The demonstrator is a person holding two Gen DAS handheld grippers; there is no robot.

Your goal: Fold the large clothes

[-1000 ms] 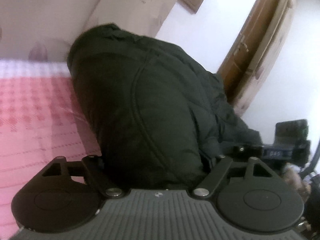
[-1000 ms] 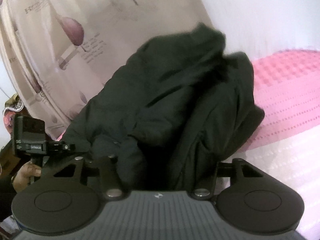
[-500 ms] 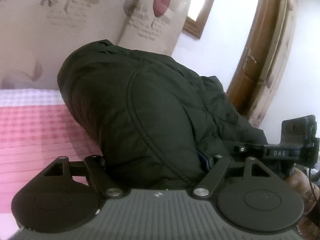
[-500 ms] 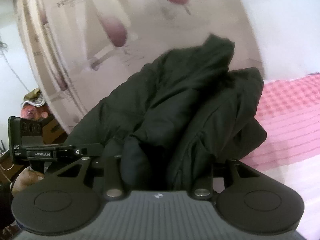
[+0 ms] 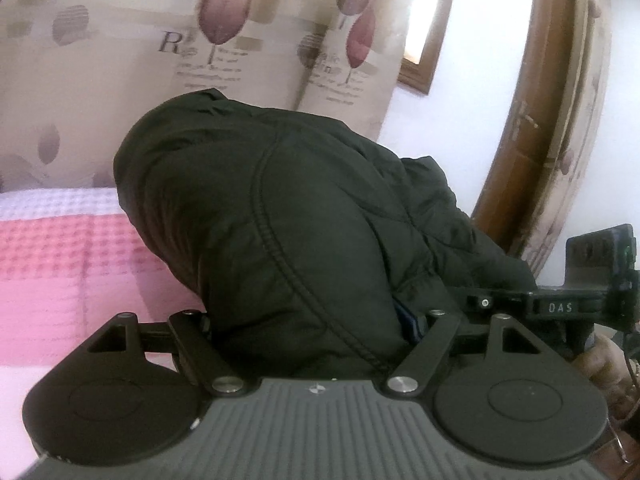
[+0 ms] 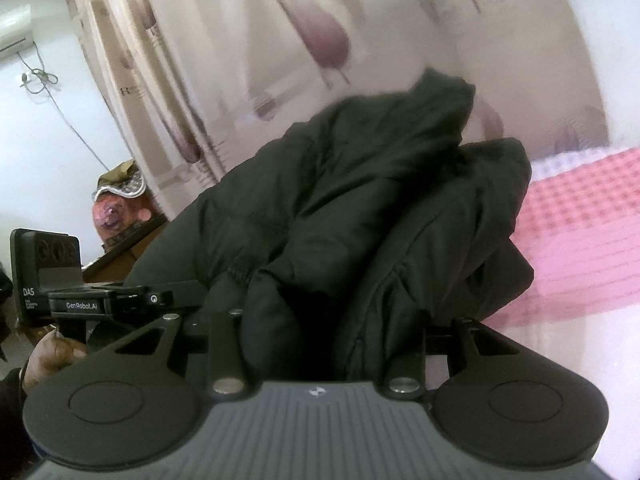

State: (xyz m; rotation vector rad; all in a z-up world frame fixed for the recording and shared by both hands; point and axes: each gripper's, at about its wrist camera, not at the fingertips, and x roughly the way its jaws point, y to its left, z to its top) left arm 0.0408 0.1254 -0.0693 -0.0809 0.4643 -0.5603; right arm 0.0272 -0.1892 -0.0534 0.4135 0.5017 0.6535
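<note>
Both grippers lifted over a bed, each with a bunch of the same dark padded jacket between its fingers.

Left gripper: jaws set fairly wide and packed full with thick quilted fabric, fingertips buried in it and hidden; clamped on the jacket, by every sign. Curved stitched seam across the bulge just ahead of the jaws; a scrap of blue lining near the right-hand finger link.

Right gripper: jaws narrower, having just been closing, with two folds of the jacket squeezed between them; fingertips again covered by cloth.

Jacket held up in a rounded heap, hanging from both grips, its far end sagging toward the pink waffle-weave bedcover. Whether any part of it rests on the bedcover, impossible to tell from here. Bedcover to the left in the left wrist view, to the right in the right wrist view.

Farther off: cream curtain printed with mauve tulips and script, a wooden door frame at far right, white wall between them. Seen at far left from the right wrist camera: the other gripper's body with a hand below it; motion blur on the curtain there.
</note>
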